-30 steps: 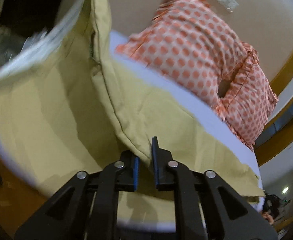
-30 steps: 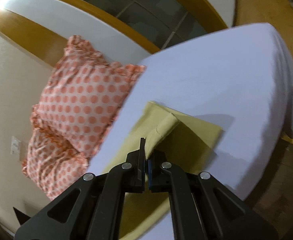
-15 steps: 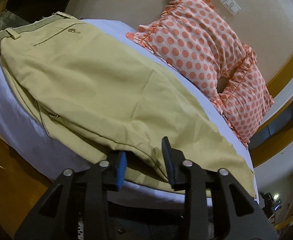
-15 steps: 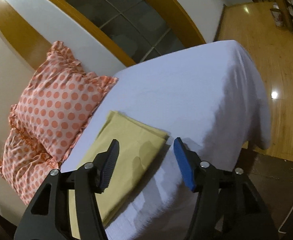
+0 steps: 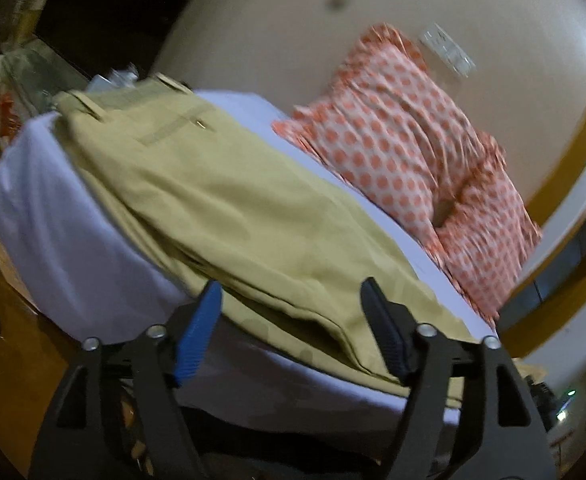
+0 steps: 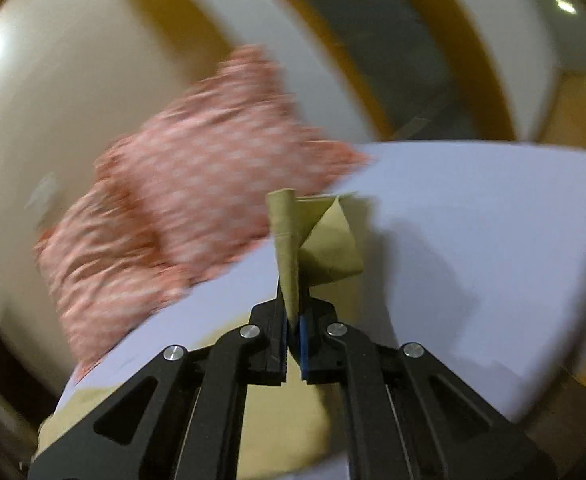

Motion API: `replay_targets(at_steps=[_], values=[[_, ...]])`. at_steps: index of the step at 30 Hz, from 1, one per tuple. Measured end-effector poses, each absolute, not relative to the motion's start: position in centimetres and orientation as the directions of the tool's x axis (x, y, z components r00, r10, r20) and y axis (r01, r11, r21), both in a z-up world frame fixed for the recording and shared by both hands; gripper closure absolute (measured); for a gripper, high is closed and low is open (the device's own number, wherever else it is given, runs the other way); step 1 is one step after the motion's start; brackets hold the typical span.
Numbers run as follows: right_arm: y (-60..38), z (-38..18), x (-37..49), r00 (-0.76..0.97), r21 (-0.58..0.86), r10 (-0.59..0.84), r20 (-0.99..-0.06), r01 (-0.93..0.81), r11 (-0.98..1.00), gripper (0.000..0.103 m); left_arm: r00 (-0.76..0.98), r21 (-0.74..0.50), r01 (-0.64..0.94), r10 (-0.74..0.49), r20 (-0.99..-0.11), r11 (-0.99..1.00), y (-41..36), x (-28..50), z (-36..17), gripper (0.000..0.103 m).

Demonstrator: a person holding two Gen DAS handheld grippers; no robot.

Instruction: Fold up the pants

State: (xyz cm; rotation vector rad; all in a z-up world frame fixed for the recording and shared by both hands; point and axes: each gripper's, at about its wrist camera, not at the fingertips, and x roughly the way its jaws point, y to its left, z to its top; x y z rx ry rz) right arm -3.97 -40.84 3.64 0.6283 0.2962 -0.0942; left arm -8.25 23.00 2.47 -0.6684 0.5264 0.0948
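Observation:
Khaki pants [image 5: 229, 208] lie lengthwise on the white bed [image 5: 65, 240], waistband at the far left, legs running toward the right. My left gripper [image 5: 293, 320] is open wide, its jaws standing either side of the near edge of a leg, holding nothing. My right gripper [image 6: 291, 320] is shut on the pants' leg hem [image 6: 289, 240] and holds it lifted above the bed, the cloth standing up in a folded peak. The right wrist view is blurred.
Two orange polka-dot pillows [image 5: 409, 152] lean against the beige wall behind the pants; they also show in the right wrist view [image 6: 181, 200]. The white sheet [image 6: 493, 220] spreads to the right. Wooden floor [image 5: 9, 320] lies below the bed edge.
My left gripper has let go of the leg and opened wider. My right gripper opened half a second ago, then shut on the leg hem and lifted it.

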Motion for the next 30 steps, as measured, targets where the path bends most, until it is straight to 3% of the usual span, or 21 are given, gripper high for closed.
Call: replay_targets(at_steps=[3,6,8,10,12,13,14,15,18,23,30], values=[[-33.4,6.4,-0.7,0.944,0.545,0.230,-0.237,-0.067,0.836,0.099,0.854,-0.546,-0.296,-0.038,-0.518,0.784,23.7,-8.6,2.1,0.023],[-24.7,7.2,1.9,0.855,0.518,0.462,-0.235,-0.292,0.804,0.099,0.846,-0.551,-0.311,-0.038,-0.532,0.774,24.3,-8.6,1.4,0.022],[-18.2,6.4,3.0,0.740,0.487,0.602,-0.299,-0.424,0.763,0.098,0.843,-0.553,-0.314,-0.041,-0.537,0.772,24.4,-8.7,1.1,0.021],[-11.9,4.5,3.6,0.587,0.426,0.669,-0.456,-0.516,0.743,0.093,0.841,-0.551,-0.307,-0.050,-0.539,0.776,24.5,-8.8,0.8,0.019],[-8.6,2.8,3.0,0.512,0.370,0.652,-0.559,-0.550,0.749,0.063,0.838,-0.545,-0.296,-0.061,-0.543,0.785,24.5,-8.8,0.7,0.019],[-8.3,2.5,2.6,0.515,0.357,0.644,-0.565,-0.551,0.754,0.052,0.837,-0.537,-0.288,-0.064,-0.544,0.793,24.4,-8.9,0.6,0.019],[-8.8,2.5,2.1,0.531,0.359,0.646,-0.549,-0.548,0.755,0.032,0.838,-0.530,-0.278,-0.068,-0.542,0.801,24.3,-9.0,0.6,0.019],[-9.8,2.7,1.8,0.555,0.377,0.651,-0.518,-0.535,0.756,0.021,0.838,-0.526,-0.273,-0.069,-0.541,0.805,24.2,-9.1,0.6,0.019],[-12.6,3.3,2.2,0.615,0.419,0.630,-0.475,-0.472,0.776,0.017,0.835,-0.516,-0.255,-0.083,-0.544,0.817,24.0,-8.9,0.4,0.018],[-14.7,2.8,3.6,0.633,0.479,0.600,-0.489,-0.380,0.791,0.017,0.830,-0.534,-0.254,-0.102,-0.548,0.806,23.8,-8.1,-0.1,0.018],[-14.2,2.1,3.7,0.621,0.486,0.605,-0.498,-0.378,0.788,0.016,0.831,-0.549,-0.243,-0.120,-0.543,0.800,23.4,-6.9,0.2,0.016]])
